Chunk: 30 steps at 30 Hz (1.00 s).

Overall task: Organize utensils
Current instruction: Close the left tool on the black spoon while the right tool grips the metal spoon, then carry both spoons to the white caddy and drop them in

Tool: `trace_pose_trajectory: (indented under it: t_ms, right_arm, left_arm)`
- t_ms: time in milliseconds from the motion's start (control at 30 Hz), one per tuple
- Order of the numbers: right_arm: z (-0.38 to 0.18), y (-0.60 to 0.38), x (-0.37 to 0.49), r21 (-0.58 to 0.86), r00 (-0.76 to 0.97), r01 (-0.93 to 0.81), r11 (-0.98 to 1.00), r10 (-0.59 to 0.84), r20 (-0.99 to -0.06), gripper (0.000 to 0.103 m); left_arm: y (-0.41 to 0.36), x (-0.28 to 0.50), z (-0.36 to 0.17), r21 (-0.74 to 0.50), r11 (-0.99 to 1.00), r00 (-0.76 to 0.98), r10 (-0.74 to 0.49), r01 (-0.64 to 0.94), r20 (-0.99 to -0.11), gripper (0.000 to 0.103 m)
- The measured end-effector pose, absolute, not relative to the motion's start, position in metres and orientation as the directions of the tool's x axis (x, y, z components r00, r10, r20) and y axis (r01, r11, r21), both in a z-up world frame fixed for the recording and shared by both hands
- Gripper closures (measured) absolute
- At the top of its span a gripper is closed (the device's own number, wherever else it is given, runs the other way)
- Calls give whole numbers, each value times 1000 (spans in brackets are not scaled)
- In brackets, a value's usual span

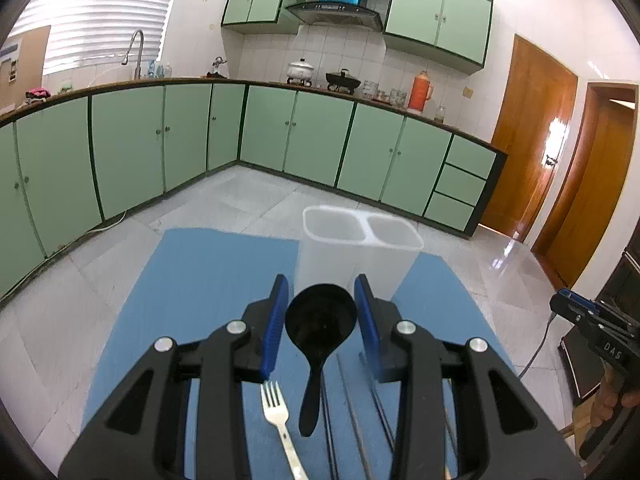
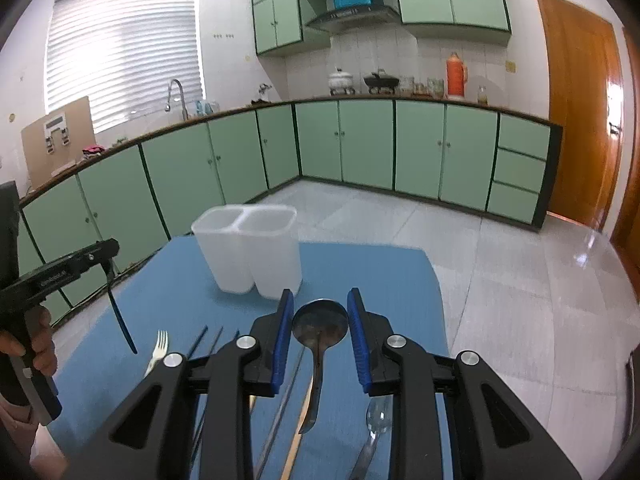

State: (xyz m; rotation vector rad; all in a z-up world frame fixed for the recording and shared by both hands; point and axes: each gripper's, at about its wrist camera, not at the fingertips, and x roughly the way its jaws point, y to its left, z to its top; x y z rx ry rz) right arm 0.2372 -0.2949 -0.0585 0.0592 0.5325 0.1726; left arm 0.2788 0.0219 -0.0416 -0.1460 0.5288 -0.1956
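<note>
My left gripper [image 1: 321, 316] holds a black ladle-shaped spoon [image 1: 318, 332] by its bowl, lifted above the blue mat [image 1: 192, 292]; in the right wrist view the spoon's handle [image 2: 122, 320] hangs from that gripper [image 2: 105, 258]. My right gripper [image 2: 320, 322] is shut on the bowl of a steel ladle [image 2: 319, 334], handle hanging down. A white two-compartment holder [image 1: 362, 236] [image 2: 250, 248] stands upright ahead on the mat. A fork [image 1: 280, 420] [image 2: 158, 350], chopsticks [image 1: 356, 416] [image 2: 204, 338] and a steel spoon [image 2: 374, 432] lie on the mat.
The mat lies on a glossy light table [image 2: 540, 320]. Green kitchen cabinets [image 1: 120, 144] line the far wall. A wooden door [image 1: 532, 136] is at the right. The right gripper shows in the left wrist view [image 1: 560, 304].
</note>
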Motion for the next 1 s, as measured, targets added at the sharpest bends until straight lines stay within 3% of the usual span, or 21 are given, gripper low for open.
trace_pose_trajectory:
  t_ms: [667,867,1000]
  right_arm:
    - [45,-251,371,69,903,-299,952,306,-301,76]
    - [18,-237,428,103,892,-292,951,309,-331,76]
    - [-14,-232,451,130,871,-279,951,308,-383,76]
  left_arm:
    - [-22,385,44,-169,962,925,-255,214,-280,70]
    - [-38,431,22,-166,967,927,-235,193,-293,70]
    - [-37,455,-9,-180,970,908,-218,162,-359,70]
